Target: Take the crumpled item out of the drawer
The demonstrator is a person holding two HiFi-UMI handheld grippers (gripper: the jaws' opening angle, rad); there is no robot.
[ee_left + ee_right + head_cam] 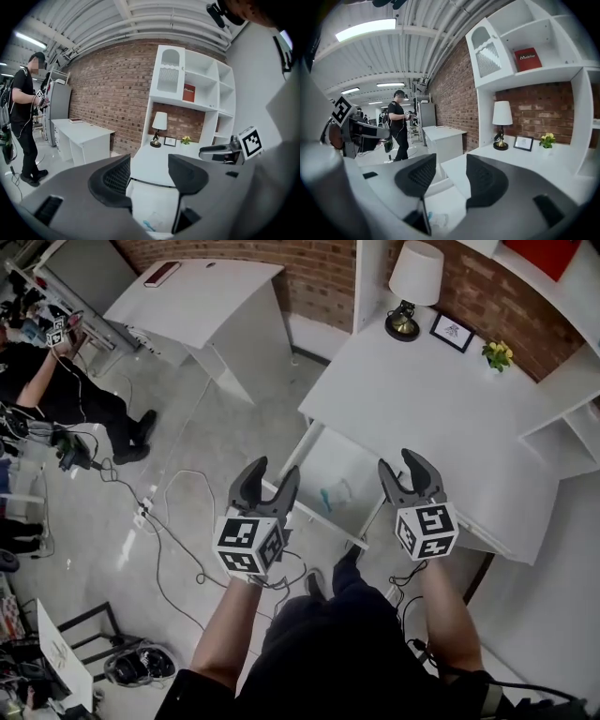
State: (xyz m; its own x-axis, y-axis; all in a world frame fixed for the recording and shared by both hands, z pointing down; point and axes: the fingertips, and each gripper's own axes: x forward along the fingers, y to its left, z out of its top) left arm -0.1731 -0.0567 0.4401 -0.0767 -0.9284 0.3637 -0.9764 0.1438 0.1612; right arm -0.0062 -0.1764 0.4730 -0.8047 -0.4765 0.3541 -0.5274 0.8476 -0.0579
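The crumpled item (pixel 335 496), a wad of clear wrap with a teal streak, lies in the open white drawer (pixel 314 515) under the white desk (pixel 431 399). My left gripper (pixel 274 471) hovers open over the drawer's front left edge with nothing between its fingers. Above the drawer's right side, near the desk edge, my right gripper (pixel 401 465) is also open and empty. In the left gripper view the crumpled item (pixel 151 226) shows low between the open left gripper (pixel 149 164). Below the open right gripper (pixel 451 164), the right gripper view shows the crumpled item (pixel 436 219).
On the desk's far end stand a lamp (pixel 412 287), a picture frame (pixel 452 332) and small yellow flowers (pixel 497 354). White shelves (pixel 562 427) rise at the right. A second white desk (pixel 202 296) and a person (pixel 56 381) are at the left. Cables (pixel 169 512) trail over the floor.
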